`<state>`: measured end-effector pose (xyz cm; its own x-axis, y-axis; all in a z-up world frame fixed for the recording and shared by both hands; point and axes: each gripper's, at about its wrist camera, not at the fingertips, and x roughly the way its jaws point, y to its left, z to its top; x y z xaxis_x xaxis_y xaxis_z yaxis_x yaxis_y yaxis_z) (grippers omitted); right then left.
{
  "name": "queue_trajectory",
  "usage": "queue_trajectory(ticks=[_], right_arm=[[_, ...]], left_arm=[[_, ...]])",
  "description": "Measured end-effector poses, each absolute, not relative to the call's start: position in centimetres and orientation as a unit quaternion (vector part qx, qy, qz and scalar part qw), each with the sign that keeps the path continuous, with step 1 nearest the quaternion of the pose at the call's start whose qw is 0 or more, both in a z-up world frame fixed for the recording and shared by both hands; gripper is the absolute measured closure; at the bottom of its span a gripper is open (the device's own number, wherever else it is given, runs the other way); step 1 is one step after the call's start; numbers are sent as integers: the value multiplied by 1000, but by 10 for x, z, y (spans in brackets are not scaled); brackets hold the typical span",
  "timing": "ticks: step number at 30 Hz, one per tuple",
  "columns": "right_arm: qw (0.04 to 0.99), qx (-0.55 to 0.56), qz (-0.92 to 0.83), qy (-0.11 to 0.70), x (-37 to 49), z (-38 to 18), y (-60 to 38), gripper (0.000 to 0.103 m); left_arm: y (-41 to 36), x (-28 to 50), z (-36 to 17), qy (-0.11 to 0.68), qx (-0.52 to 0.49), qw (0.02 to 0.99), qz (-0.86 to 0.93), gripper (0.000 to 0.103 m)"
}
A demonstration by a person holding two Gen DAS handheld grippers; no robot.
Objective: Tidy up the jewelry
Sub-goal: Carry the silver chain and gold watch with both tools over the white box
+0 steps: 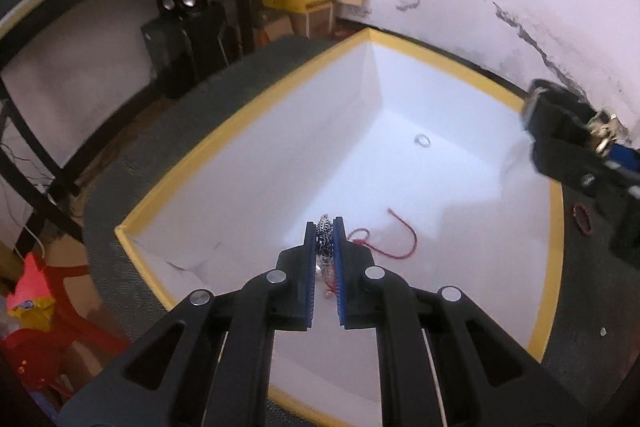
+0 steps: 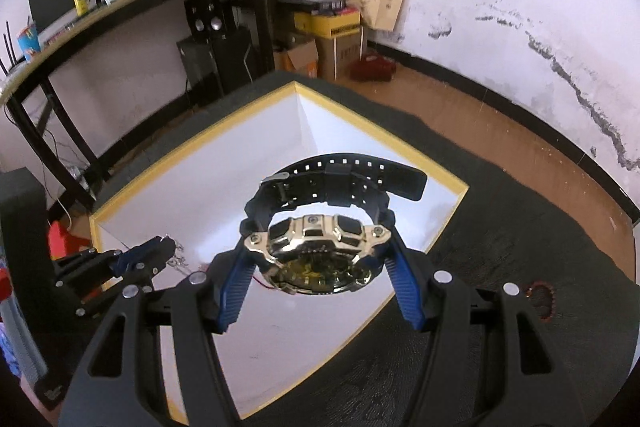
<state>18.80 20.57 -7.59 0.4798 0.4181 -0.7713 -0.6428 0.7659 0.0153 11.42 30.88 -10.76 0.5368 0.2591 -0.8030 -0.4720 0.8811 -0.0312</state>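
gripping chain (image 1: 325, 235) w/ left gripper (image 1: 324, 227) | right gripper (image 2: 320, 259) clamps watch (image 2: 320, 259) | over box (image 1: 248, 115)

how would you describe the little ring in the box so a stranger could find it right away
Start at the big white box with the yellow rim on the dark table. On its floor, toward the far corner, lies a small silver ring, apart from everything else. Unlike the red cord nearer the left claw, it is a tiny pale metal circle.
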Motion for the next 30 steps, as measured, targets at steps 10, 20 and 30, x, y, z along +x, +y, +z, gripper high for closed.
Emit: queue_trajectory(ticks=[10, 20, 30], right_arm=[[842, -133, 316, 415, 200, -101, 213, 42], [842, -129, 321, 415, 201, -99, 215, 42], [842, -129, 320, 414, 202, -99, 213, 42]], left_arm=[[314, 117, -123, 440, -123, 864, 213, 95], [314, 119, -125, 444, -129, 861, 212, 95], [313, 118, -124, 444, -128, 861, 211, 95]])
